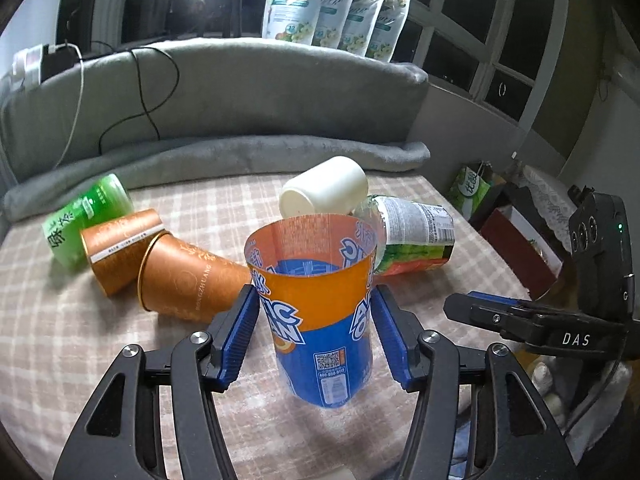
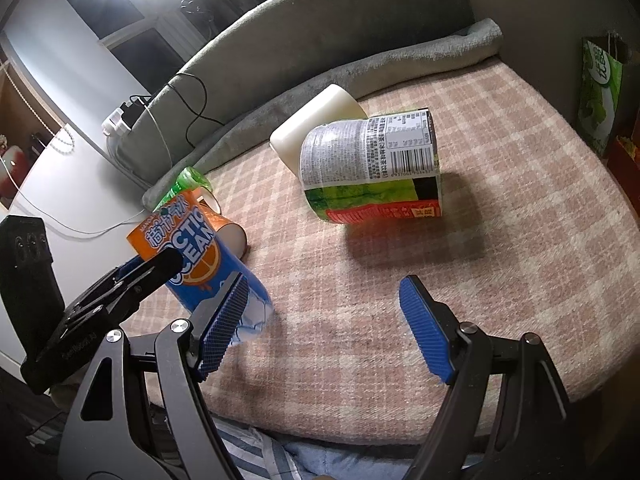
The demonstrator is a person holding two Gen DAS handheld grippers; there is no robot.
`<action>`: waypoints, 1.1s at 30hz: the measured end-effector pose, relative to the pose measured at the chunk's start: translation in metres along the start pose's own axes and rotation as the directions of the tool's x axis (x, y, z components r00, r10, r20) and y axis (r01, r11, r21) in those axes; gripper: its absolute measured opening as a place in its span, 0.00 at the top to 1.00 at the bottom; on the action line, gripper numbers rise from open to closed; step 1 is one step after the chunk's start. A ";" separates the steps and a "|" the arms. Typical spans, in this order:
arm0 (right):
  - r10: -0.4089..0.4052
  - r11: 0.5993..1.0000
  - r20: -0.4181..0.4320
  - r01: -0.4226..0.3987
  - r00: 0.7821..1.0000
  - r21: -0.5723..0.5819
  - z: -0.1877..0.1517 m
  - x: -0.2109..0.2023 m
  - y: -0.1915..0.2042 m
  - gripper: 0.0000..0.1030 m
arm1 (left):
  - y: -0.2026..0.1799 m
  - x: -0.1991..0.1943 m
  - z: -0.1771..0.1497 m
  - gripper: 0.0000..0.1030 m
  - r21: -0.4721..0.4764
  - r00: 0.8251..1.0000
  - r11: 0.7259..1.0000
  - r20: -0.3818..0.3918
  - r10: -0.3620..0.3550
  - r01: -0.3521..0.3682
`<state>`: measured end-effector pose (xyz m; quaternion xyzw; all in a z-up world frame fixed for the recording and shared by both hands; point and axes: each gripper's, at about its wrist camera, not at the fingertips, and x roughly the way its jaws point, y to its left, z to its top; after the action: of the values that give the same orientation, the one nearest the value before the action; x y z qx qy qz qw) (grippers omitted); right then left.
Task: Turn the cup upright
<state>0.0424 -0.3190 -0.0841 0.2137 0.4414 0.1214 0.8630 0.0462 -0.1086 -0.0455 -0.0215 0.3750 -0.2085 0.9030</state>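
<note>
L tool [image 1: 316, 332] is bracketing the orange-blue cup [image 1: 320, 312], pads just beside it, grip unclear; cup is standing upright mid-bed [image 2: 500, 240]. R tool [image 2: 324, 328] is hanging agape, empty, at cup's 3 o'clock.

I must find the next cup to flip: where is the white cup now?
The white cup lies on its side at the far middle of the checked bed cover, beside the grey blanket roll, touching the green-labelled cup.
</note>
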 end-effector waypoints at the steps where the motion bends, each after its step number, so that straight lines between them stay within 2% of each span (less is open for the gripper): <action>1: 0.001 1.000 0.001 -0.001 1.000 0.001 0.000 0.000 0.000 0.22 | 0.000 0.001 0.000 0.45 0.001 1.000 1.000 0.000 0.002 -0.002; 18: -0.011 1.000 0.018 0.011 1.000 -0.006 0.000 -0.003 0.000 0.22 | -0.018 -0.002 -0.011 0.45 0.096 0.998 0.994 0.048 0.051 -0.056; 33: -0.018 1.000 0.026 0.018 0.999 -0.015 0.000 -0.006 0.003 0.22 | -0.021 -0.008 -0.017 0.45 0.095 0.998 0.994 0.045 0.044 -0.048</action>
<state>0.0393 -0.3187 -0.0787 0.2046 0.4310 0.1143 0.8714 0.0216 -0.1224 -0.0485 0.0260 0.3456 -0.2048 0.9154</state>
